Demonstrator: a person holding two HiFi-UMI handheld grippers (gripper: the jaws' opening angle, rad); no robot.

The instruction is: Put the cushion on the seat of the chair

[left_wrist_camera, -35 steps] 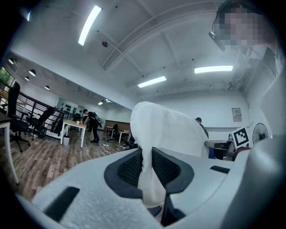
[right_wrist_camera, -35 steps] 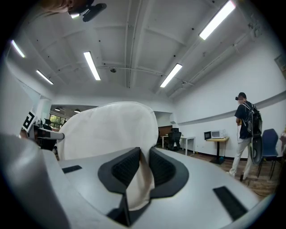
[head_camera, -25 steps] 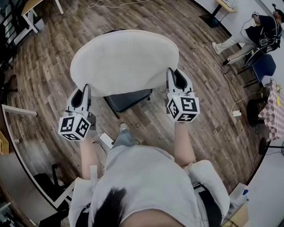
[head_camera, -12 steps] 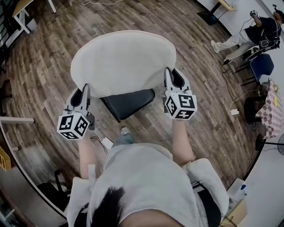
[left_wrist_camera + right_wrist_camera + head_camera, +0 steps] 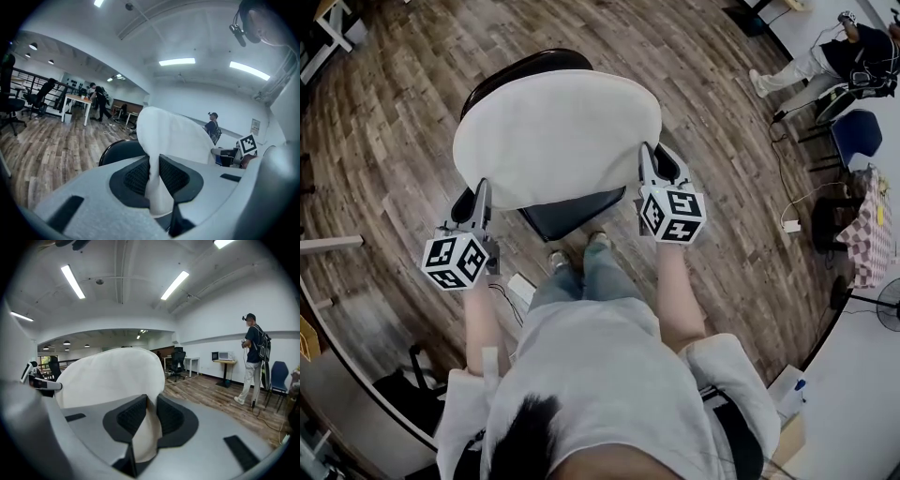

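A round cream cushion [image 5: 555,136] hangs flat between both grippers, above a black chair [image 5: 572,211]. My left gripper [image 5: 477,202] is shut on the cushion's left rim, and the cloth is pinched between its black pads [image 5: 136,176]. At the right rim my right gripper [image 5: 649,167] is shut on the cushion [image 5: 110,376] too. The chair's dark backrest [image 5: 520,67] shows past the cushion's far edge, and the front of its seat shows below the near edge. The cushion [image 5: 173,136] hides most of the seat.
The person's legs and feet [image 5: 577,258] stand just before the chair. A small white box with a cable [image 5: 521,287] lies on the wood floor at the left. Another person [image 5: 825,61], a blue chair [image 5: 855,136] and a checked table [image 5: 872,234] are at the right.
Both grippers have lowered the cushion toward the chair. The chair's backrest has come into sight beyond the cushion, and the person's feet have stepped closer to the seat.
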